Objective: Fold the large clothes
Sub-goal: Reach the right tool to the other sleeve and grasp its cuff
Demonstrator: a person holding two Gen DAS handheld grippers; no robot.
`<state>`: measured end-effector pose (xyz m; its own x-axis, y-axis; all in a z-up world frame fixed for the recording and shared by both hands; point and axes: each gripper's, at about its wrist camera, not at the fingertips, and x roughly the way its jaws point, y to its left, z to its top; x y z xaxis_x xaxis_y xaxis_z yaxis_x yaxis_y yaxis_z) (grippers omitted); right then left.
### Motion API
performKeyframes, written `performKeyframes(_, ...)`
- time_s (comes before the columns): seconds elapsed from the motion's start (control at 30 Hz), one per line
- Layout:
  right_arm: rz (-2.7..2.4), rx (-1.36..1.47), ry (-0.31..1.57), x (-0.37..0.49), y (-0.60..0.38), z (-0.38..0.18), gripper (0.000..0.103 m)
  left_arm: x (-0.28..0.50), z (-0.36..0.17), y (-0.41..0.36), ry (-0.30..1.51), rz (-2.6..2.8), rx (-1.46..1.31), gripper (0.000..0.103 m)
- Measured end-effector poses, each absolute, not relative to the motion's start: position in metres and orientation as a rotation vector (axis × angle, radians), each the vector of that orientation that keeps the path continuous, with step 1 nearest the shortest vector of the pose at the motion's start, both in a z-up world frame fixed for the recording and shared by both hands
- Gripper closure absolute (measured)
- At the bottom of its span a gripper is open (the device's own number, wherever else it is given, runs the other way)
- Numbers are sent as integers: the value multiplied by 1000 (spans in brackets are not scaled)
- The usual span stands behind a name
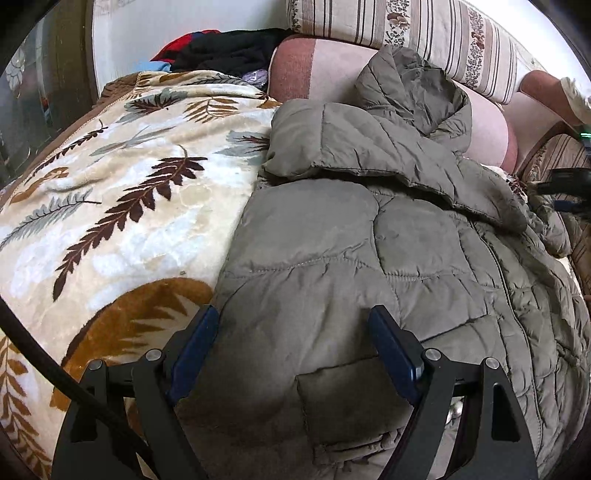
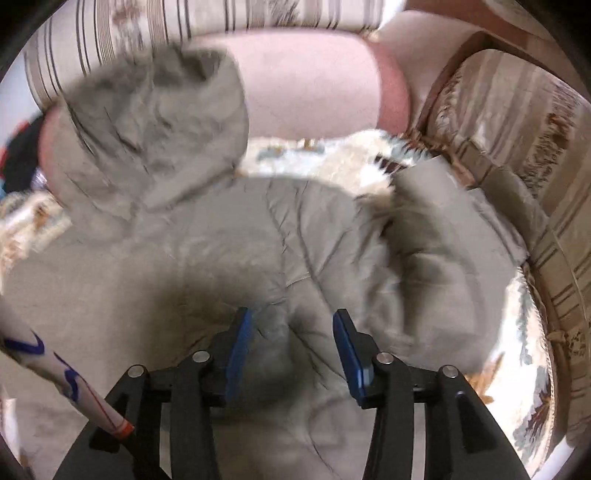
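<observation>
Spread over a sofa seat, a plush leaf-print blanket [image 1: 122, 192] serves as the folding surface, with a pink bolster cushion [image 1: 332, 70] and striped, flower-banded back cushions [image 1: 424, 33] along the far side. A heap of black and red clothes [image 1: 221, 48] sits in the far left corner, probably waiting their turn.

On the blanket lies the task's garment, an olive-grey quilted jacket [image 1: 369, 240], its body flat and its hood [image 2: 147, 122] propped against the bolster. One sleeve [image 1: 332, 147] is already turned in across the chest, which suggests the fold is partway done and the body still needs doubling over.

The left gripper [image 1: 291, 343] hovers over the near hem with its blue-padded jaws spread wide and nothing pinched between them; it seems placed there to steady or take the hem next. The right gripper [image 2: 291, 343] hangs above the middle of the jacket, jaws apart and off the fabric. That view is smeared by motion, so whether a ridge of cloth brushes the pads is hard to say. At the right, the other sleeve [image 2: 443, 229] lies bunched near the sofa's patterned armrest [image 2: 517, 122]. A person's forearm [image 1: 546, 92] shows at the far right of the left view.
</observation>
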<state>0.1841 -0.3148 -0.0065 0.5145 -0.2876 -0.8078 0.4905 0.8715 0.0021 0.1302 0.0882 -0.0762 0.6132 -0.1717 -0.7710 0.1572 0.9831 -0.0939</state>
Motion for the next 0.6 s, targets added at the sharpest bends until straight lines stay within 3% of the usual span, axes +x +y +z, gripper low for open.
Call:
performKeyframes(0.1,-519,152,776,124,-319,35,32,127,-77,88,878,-179,-10,20)
performKeyframes(0.17,-580,55,680,89,-324,50,10,124,-78,86,868,-171,-1,20)
performKeyframes(0.23,-574,-14,643,61,-338,51,1,123,-78,86,860,-164,7,20)
performKeyframes(0.3,-588,-22,749,48,-363,39,2,122,-79,86,856,-161,9,20)
performKeyframes(0.37,-649,37,811,34,-398,27,19,122,-80,86,854,-161,6,20)
performKeyframes(0.4,-675,108,829,25,-420,20,23,122,-80,87,854,-161,6,20)
performKeyframes(0.6,-762,383,751,-13,-499,0,30,125,-85,82,867,-149,29,17)
